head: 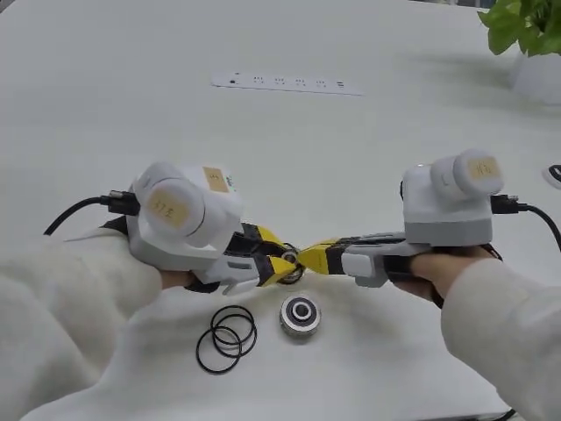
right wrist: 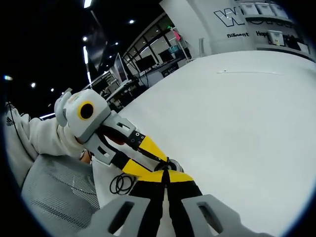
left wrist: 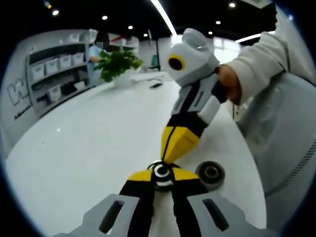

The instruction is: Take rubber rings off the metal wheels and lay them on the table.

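A metal wheel is clamped by the left gripper. The right gripper is pinched closed against its rim.

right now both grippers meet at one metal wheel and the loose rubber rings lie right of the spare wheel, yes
No: the head view shows the loose rubber rings left of the spare wheel. The left gripper and right gripper do meet at one metal wheel.

sleeves cream fleece | left gripper, right gripper white-grey, round tan labels | fingers yellow-black | cables black
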A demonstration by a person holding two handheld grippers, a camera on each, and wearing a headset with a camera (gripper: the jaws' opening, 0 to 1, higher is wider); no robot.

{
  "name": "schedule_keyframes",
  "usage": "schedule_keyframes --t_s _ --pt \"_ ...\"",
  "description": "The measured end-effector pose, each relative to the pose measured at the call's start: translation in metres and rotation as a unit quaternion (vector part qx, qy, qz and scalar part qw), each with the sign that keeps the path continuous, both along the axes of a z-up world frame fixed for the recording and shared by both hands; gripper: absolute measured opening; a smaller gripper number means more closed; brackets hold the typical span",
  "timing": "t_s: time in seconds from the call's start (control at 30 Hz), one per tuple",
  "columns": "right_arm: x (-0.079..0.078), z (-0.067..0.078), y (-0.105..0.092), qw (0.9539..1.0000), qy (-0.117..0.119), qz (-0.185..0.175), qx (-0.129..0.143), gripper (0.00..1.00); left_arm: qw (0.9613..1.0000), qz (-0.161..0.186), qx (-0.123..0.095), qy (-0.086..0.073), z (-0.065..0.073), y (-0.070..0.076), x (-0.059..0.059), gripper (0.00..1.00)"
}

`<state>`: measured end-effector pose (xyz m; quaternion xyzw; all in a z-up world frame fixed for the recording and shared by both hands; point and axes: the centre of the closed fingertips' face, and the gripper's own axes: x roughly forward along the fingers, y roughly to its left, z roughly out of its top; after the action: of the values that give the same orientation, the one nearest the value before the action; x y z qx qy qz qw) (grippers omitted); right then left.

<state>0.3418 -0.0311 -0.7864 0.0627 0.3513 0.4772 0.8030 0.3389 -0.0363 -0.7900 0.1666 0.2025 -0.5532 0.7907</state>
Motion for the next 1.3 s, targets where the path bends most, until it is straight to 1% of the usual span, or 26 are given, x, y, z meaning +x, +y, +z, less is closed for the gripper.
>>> schedule_keyframes --t_s 0.03,0.07,0.13,0.27,0.37,0.47,0.57,0.67,0.73,0.83,0.93,1.07,1.13,1.3 --pt "0.0 -0.002 -0.001 0.9999 -0.006 0.002 -0.008 0.0 1.0 0.001 0.0 0.001 0.0 0.0 0.0 0.13" --pt "0.0 -0.002 -0.002 1.0 -0.001 0.0 -0.006 0.0 1.0 0.002 0.001 0.002 0.0 0.0 0.0 0.14" --pt "0.001 -0.003 -0.004 1.0 0.003 -0.003 -0.006 0.0 1.0 -0.001 0.006 -0.001 0.0 0.0 0.0 0.14" --pt "0.002 -0.002 -0.005 1.0 0.003 -0.008 -0.005 0.0 0.9998 -0.008 0.018 0.001 0.002 0.001 -0.002 0.16" --pt "0.002 -0.001 -0.005 0.9999 0.002 -0.009 -0.004 0.0 0.9996 -0.016 0.023 -0.001 0.006 0.002 -0.004 0.25" --pt "0.003 0.001 -0.006 0.9999 0.003 -0.012 -0.001 0.0 0.9996 -0.017 0.021 0.0 0.013 0.005 -0.005 0.28" --pt "0.004 0.005 -0.007 0.9998 0.003 -0.017 0.005 0.0 0.9998 -0.011 0.014 -0.001 0.021 0.009 -0.004 0.33" --pt "0.005 0.007 -0.007 0.9998 0.002 -0.019 0.009 0.0 0.9998 -0.013 0.014 0.003 0.027 0.012 -0.006 0.39" --pt "0.005 0.009 -0.006 0.9998 0.001 -0.019 0.011 0.0 0.9997 -0.018 0.017 -0.005 0.033 0.016 -0.01 0.42" --pt "0.005 0.012 -0.005 0.9997 -0.001 -0.018 0.015 0.0 0.9997 -0.019 0.013 -0.005 0.041 0.021 -0.014 0.45" --pt "0.005 0.016 -0.004 0.9996 -0.002 -0.02 0.02 0.0 0.9996 -0.021 0.016 -0.012 0.048 0.025 -0.018 0.49" --pt "0.005 0.02 -0.004 0.9994 -0.002 -0.023 0.026 0.0 0.9995 -0.024 0.015 -0.016 0.057 0.03 -0.023 0.53" --pt "0.006 0.023 -0.004 0.9993 -0.003 -0.025 0.029 0.0 0.9994 -0.024 0.013 -0.018 0.062 0.033 -0.027 0.54" --pt "0.006 0.032 -0.003 0.9986 -0.007 -0.03 0.043 0.0 0.9992 -0.025 0.012 -0.027 0.071 0.042 -0.032 0.62"
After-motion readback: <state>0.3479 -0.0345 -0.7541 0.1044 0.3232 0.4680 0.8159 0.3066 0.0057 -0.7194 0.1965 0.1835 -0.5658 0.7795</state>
